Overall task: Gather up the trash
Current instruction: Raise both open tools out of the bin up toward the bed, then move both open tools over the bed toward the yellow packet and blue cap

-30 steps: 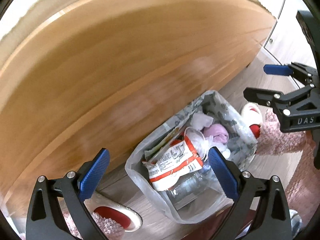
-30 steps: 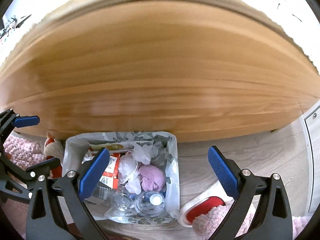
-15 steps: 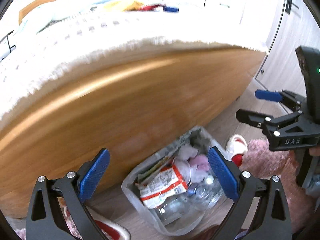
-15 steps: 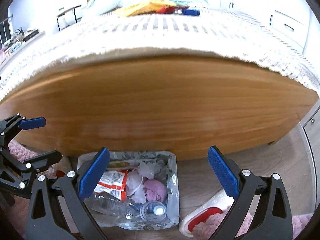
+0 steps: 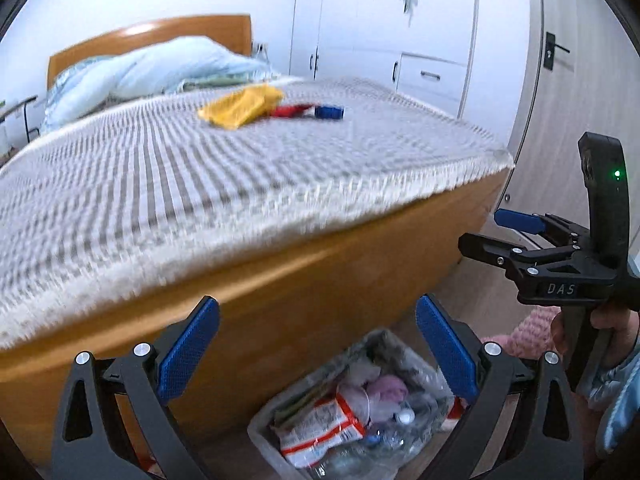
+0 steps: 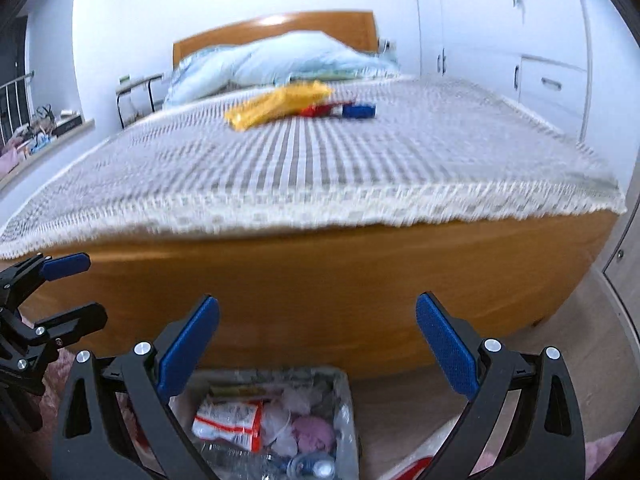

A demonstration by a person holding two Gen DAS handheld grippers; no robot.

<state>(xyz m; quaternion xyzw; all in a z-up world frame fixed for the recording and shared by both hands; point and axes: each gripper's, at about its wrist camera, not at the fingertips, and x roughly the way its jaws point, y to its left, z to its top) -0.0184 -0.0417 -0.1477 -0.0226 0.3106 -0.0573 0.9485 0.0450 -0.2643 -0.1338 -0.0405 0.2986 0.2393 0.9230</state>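
Blurred bed (image 6: 320,168); trash bin (image 6: 340,392) cut off below.

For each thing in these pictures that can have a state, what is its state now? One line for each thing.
left gripper: open, holds nothing.
right gripper: open, holds nothing.
trash bin: on the floor by the bed, lined with a bag, nearly full.
yellow wrapper: lies flat on the bedspread.
red wrapper: lies beside the yellow one.
blue item: lies on the bedspread, too blurred to identify.
wardrobe doors: closed.
drawer: closed.
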